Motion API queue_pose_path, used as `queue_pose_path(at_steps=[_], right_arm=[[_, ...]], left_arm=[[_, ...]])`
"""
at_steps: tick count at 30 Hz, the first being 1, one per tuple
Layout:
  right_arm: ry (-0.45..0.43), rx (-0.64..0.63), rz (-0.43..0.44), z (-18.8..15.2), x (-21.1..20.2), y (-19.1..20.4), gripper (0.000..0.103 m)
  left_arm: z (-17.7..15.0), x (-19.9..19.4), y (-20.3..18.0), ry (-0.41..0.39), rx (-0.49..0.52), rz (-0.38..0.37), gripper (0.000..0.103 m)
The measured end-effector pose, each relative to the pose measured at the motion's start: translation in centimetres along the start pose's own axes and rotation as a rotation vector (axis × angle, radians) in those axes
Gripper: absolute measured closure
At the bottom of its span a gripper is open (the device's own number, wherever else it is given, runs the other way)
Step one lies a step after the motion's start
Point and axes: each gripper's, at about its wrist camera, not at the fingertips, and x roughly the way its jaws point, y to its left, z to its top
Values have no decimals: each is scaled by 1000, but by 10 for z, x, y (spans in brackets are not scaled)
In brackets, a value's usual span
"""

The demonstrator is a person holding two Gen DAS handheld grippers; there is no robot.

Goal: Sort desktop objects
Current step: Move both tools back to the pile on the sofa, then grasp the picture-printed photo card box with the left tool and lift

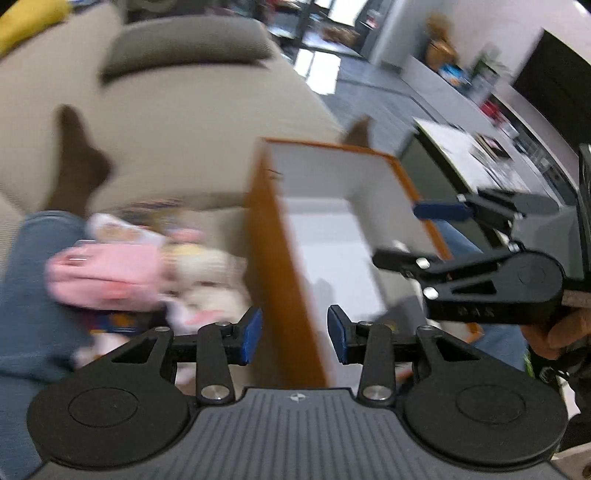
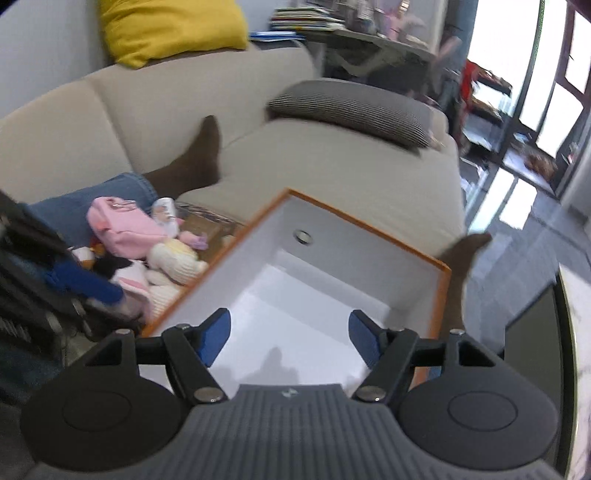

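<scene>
An orange box with a white, empty inside sits on the sofa; it also shows in the right wrist view. My left gripper is open and straddles the box's near left wall. My right gripper is open and empty above the box's inside; in the left wrist view it shows at the right. A pile of small things lies left of the box: a pink pouch, a cream plush toy and a black-and-white plush. The left wrist view is blurred.
A beige sofa carries a grey striped cushion and a yellow cushion. A person's jeans leg and brown socked foot lie beside the pile. A dark side table stands right of the box.
</scene>
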Motion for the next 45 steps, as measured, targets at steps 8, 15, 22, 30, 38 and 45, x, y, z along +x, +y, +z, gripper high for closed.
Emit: queue_pose_path(at_steps=[8, 15, 22, 30, 38, 45], right_arm=[[41, 11, 100, 58, 49, 52, 33], [113, 35, 128, 105, 118, 79, 41], [222, -5, 106, 134, 193, 90, 42], [338, 79, 107, 147, 258, 80, 42], [395, 138, 146, 146, 289, 73, 42], [403, 172, 174, 144, 295, 69, 42]], left_arm=[[22, -15, 72, -58, -76, 92, 55], [70, 20, 126, -20, -104, 47, 54], [111, 86, 171, 65, -184, 7, 48], [136, 160, 210, 198, -324, 15, 38], [131, 209, 220, 321, -397, -17, 34], [130, 217, 213, 346, -400, -26, 31]])
